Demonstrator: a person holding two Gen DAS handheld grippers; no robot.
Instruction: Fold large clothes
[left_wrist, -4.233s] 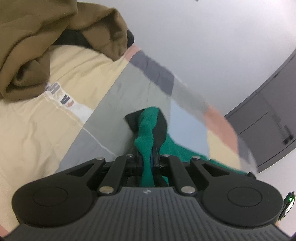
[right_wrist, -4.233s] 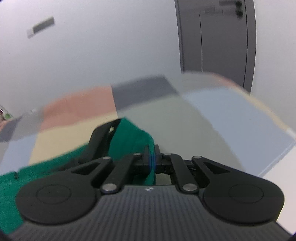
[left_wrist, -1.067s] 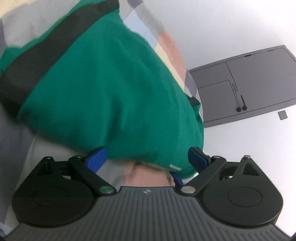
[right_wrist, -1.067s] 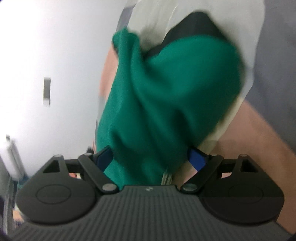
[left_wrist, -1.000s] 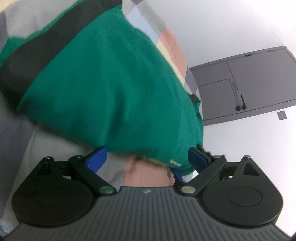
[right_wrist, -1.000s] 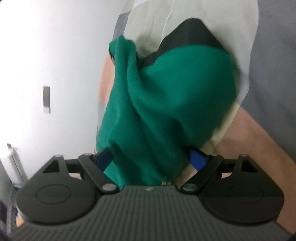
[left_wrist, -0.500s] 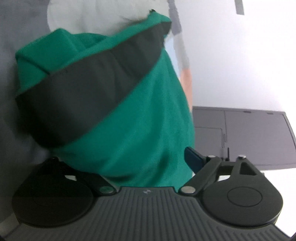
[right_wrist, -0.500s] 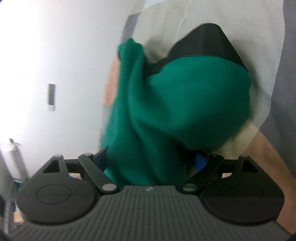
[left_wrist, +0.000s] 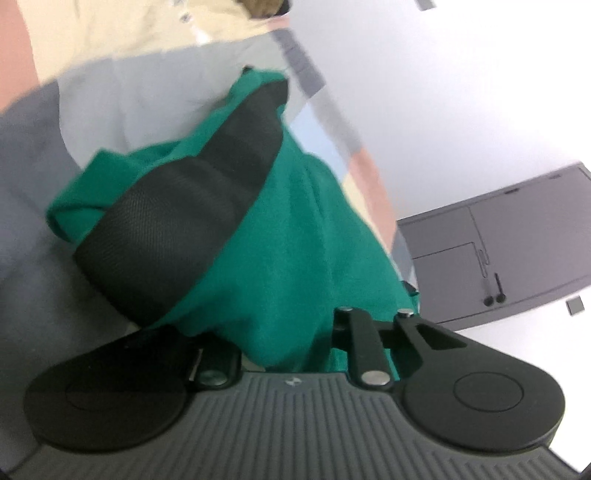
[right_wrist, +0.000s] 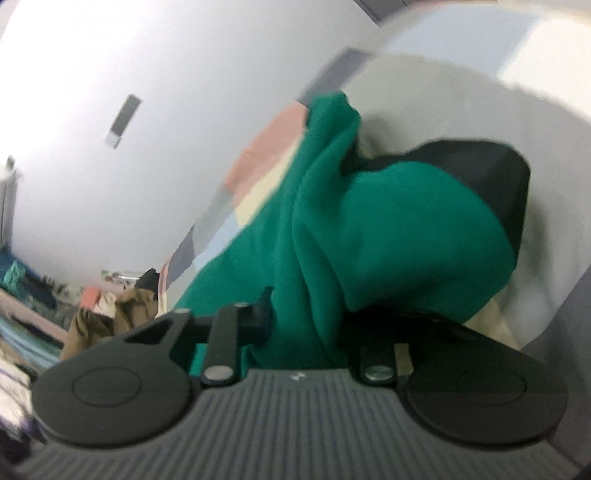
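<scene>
- Left wrist view: the left hand-held gripper (left_wrist: 291, 343), wide open a second ago, is now closing, and a thick fold of the green garment (left_wrist: 295, 236) fills the gap between its jaws. The garment lies bunched on the patchwork bed (left_wrist: 33, 206).
- Right wrist view: the right hand-held gripper (right_wrist: 306, 325) is closing too, around another fold of the garment (right_wrist: 388, 229). Both ends look caught, so the next fold can probably begin.

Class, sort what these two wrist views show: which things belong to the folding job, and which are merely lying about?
Part of the job:
- green garment
- left gripper, closing on it
- right gripper, closing on it
- patchwork bedspread beneath

Lying about:
- brown clothes
- grey door
</scene>
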